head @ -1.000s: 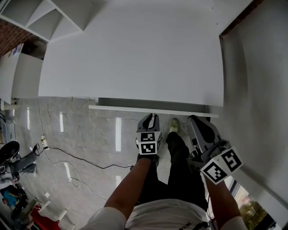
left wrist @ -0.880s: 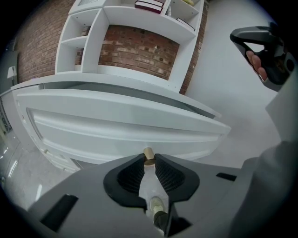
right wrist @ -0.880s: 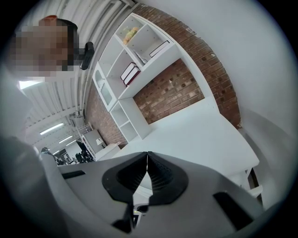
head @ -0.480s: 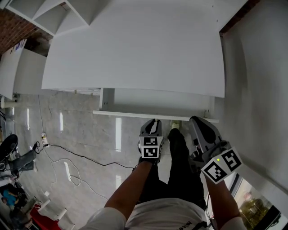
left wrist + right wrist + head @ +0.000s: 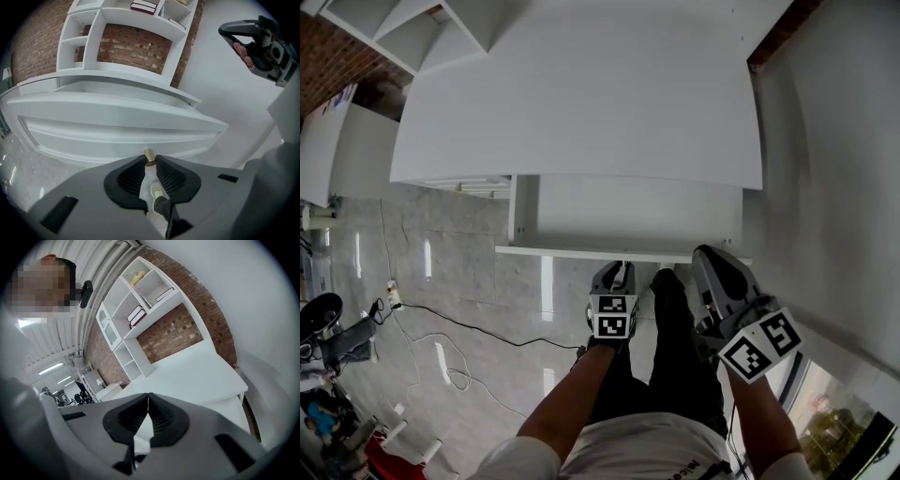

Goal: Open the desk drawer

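The white desk (image 5: 581,94) fills the upper head view, and its drawer (image 5: 628,211) stands pulled out from under the top, showing a bare white inside. In the left gripper view a small brass knob (image 5: 149,156) on the drawer front (image 5: 117,136) sits pinched between the pads. My left gripper (image 5: 622,267) is at the drawer's front edge, shut on that knob (image 5: 149,161). To its right my right gripper (image 5: 705,253) hovers by the drawer's right corner, jaws closed tip to tip with nothing in them (image 5: 148,395).
A white shelf unit (image 5: 126,18) against a brick wall (image 5: 136,47) stands behind the desk. A white wall (image 5: 834,169) runs along the right. Black cables (image 5: 450,328) lie on the tiled floor at left. The person's legs and shoe (image 5: 666,272) are below the drawer.
The drawer has slid farther out from under the desk toward the person. My left gripper has drawn back with the knob in it; the right gripper shifted back slightly alongside.
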A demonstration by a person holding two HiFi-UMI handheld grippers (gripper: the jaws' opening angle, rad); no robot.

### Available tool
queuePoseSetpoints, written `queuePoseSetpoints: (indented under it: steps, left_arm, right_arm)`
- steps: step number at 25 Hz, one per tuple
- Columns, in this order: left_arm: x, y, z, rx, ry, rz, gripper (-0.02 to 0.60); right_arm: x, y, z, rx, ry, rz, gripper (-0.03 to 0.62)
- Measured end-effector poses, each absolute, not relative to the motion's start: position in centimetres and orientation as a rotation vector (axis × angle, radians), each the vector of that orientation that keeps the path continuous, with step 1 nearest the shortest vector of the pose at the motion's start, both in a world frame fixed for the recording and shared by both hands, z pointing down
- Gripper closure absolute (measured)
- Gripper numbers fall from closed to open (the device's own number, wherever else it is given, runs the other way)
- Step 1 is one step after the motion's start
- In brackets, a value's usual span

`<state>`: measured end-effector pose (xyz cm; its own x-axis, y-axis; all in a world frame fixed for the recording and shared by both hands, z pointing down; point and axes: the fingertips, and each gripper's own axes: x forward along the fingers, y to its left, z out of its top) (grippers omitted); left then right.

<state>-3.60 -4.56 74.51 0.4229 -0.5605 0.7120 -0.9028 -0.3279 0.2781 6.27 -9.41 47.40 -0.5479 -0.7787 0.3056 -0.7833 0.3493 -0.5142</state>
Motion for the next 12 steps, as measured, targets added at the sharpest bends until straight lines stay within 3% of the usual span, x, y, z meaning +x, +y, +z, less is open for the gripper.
queuePoseSetpoints:
  steps: [12]
  left_arm:
    - [-4.1, -1.6, 74.5, 2.046, -1.195, 0.703, 0.497]
  right_arm:
    - [5.4, -7.5, 47.1, 1.497, -2.565, 0.986, 0.577]
